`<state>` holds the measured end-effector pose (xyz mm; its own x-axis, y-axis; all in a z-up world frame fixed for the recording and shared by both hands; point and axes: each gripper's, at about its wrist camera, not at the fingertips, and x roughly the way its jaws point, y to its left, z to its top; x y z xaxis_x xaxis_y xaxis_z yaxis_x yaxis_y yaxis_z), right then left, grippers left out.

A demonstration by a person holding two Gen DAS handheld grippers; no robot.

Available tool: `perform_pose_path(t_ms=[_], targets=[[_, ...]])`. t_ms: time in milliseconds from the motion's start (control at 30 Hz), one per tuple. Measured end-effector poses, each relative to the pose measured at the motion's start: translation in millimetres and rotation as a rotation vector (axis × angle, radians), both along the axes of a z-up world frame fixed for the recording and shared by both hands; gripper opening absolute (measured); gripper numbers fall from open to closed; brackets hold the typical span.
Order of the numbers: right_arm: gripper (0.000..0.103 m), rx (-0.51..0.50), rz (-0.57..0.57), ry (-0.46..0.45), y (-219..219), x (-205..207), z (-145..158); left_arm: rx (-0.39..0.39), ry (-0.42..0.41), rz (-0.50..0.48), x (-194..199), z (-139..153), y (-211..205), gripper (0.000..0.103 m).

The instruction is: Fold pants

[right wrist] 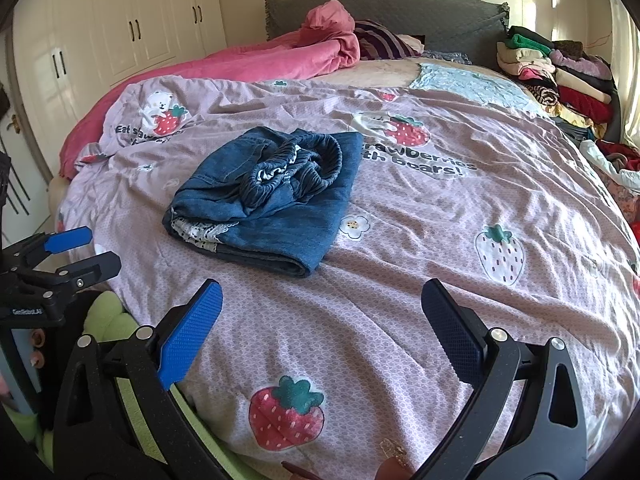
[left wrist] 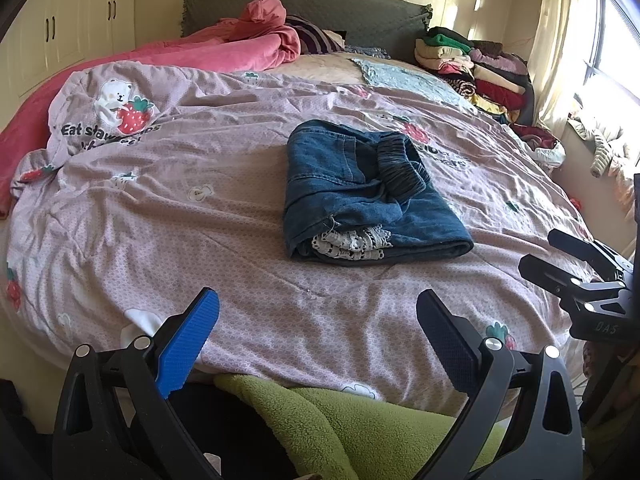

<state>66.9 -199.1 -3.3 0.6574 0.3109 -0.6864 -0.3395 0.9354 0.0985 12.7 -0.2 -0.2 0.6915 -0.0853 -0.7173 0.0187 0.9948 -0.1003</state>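
Observation:
Blue denim pants (left wrist: 360, 192) (right wrist: 272, 196) lie folded into a compact bundle on the pink strawberry-print quilt (left wrist: 160, 216) (right wrist: 460, 248), elastic waistband on top and white lace trim showing at the near edge. My left gripper (left wrist: 318, 336) hangs open near the bed's front edge, well short of the pants, nothing between its fingers. My right gripper (right wrist: 322, 332) is open too, over the quilt in front and to the right of the bundle. Each gripper shows in the other's view: the right one (left wrist: 560, 260), the left one (right wrist: 80, 252).
A rumpled pink blanket (left wrist: 224, 48) lies at the head of the bed. A stack of folded clothes (left wrist: 476, 68) (right wrist: 560, 76) sits at the back right by the window. A green fleece (left wrist: 328, 424) hangs below the bed's front edge. White wardrobe doors (right wrist: 120, 28) stand left.

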Motion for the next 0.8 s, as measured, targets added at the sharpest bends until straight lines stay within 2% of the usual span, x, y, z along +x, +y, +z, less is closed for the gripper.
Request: perform_pose_path(t_ms=[600,800], targets=[[0.094,-0.004,-0.022,-0.001,-10.5,4.0,-3.3,0.009,0.015,0.010,6.9,-3.3,5.5,0.099],[0.094,-0.008,-0.097,0.000,-40.2,20.9,-10.8,-0.097,-0.041,0.028,14.2,3.7,42.6,0.099]])
